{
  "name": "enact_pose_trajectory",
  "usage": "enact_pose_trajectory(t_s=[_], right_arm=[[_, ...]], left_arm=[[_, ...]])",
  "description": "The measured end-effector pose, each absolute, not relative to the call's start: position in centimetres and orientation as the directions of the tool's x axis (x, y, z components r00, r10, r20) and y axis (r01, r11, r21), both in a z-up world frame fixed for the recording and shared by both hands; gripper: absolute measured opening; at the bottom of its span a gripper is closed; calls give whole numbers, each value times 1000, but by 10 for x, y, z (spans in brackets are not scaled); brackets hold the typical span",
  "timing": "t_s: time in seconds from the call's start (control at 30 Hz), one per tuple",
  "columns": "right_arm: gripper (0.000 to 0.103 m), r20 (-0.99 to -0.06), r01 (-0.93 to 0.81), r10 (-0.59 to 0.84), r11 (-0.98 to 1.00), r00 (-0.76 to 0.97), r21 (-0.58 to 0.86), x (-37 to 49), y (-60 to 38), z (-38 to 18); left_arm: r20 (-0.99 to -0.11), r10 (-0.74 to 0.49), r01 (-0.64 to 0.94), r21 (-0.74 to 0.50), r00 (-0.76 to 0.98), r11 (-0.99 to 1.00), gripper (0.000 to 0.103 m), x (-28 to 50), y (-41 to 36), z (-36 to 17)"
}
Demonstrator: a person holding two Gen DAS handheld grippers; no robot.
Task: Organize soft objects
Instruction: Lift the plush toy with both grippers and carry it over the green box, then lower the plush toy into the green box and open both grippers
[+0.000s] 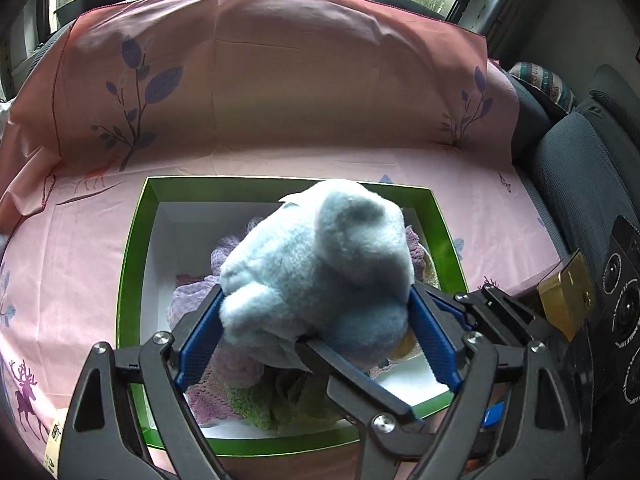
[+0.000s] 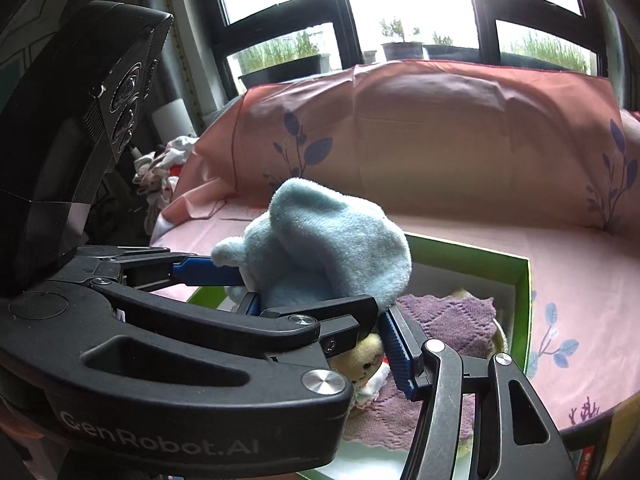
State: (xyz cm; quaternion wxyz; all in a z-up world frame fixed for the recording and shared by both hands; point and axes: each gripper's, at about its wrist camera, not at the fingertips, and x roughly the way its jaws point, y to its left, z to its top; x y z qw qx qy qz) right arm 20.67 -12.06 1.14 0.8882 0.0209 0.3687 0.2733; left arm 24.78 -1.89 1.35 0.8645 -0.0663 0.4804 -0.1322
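While the left wrist view shows the left gripper (image 1: pixel 316 312) clamping a fluffy pale-blue plush toy (image 1: pixel 320 264) over the green-rimmed, white-lined cardboard box (image 1: pixel 132 256) at 6 o'clock, only the right wrist view reveals a small yellow doll face (image 2: pixel 366 364) under it. Right gripper (image 2: pixel 320 312) jaws also pinch the plush; "GenRobot.AI" reads at 7 o'clock.

Black claw (image 1: pixel 316 320), blue ribbed pads (image 1: pixel 200 340), silver screws, "GenRobot.AI" lettering.

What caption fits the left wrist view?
Left gripper holding a blue plush toy above a green box of knitted cloths.
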Motion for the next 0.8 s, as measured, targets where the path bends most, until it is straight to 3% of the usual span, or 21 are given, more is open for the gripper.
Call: enact_pose_trajectory(t_s=[0.3,0.5,0.63,0.8], right_arm=[[60,-661,-460,503,849,557,259,212,-123,-1],[61,-672,-453,487,857,559,244,210,-121,3],[72,-686,-439,455,872,568,215,203,-123,4],[74,-706,-427,402,891,583,155,185,-125,3]], left_arm=[[-829,-259,166,-202,496,965,87,253,-24,2],[-834,-219,158,-160,506,974,94,249,-29,5],[-837,-194,147,-138,511,980,100,243,-28,7],[-837,-169,132,-117,520,984,102,230,-24,10]])
